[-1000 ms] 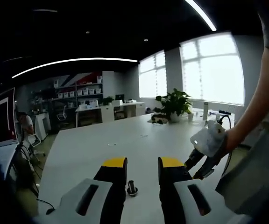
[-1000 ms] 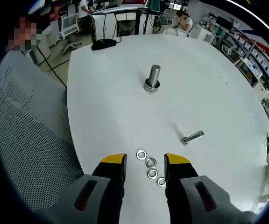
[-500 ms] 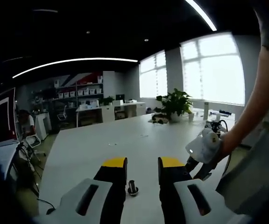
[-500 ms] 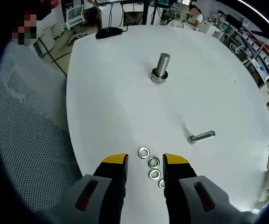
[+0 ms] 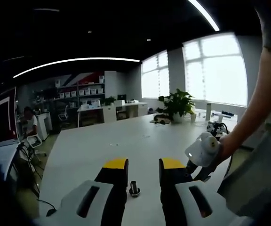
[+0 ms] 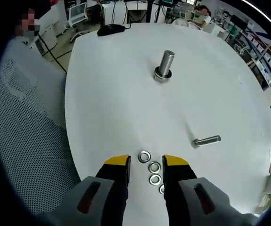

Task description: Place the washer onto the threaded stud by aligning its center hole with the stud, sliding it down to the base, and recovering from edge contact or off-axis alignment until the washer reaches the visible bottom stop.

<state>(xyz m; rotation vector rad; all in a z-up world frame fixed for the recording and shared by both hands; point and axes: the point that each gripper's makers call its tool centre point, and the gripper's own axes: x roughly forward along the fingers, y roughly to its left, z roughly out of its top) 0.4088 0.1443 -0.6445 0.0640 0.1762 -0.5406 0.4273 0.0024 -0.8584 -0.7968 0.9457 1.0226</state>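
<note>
Several steel washers lie in a row on the white table [image 6: 112, 94]; the first washer [image 6: 144, 156] sits just past my right gripper's [image 6: 146, 161] yellow tips, the others between its jaws. That gripper is open and holds nothing. The threaded stud [image 6: 165, 66] stands upright on its base farther out on the table. In the left gripper view the same stud [image 5: 134, 188] shows small and dark on the table, low between the jaws of my left gripper [image 5: 144, 164], which is open and apart from it. The right gripper [image 5: 202, 157] comes in from the right, held by a person's hand.
A loose bolt [image 6: 206, 141] lies on its side to the right of the washers. A grey mesh chair [image 6: 27, 141] stands against the table's left edge. A potted plant [image 5: 175, 104] and small items sit at the table's far end.
The right gripper view has crept forward over the washers, and its jaws stand slightly closer together. In the left gripper view the right gripper has drifted leftward. The left gripper has stayed still.
</note>
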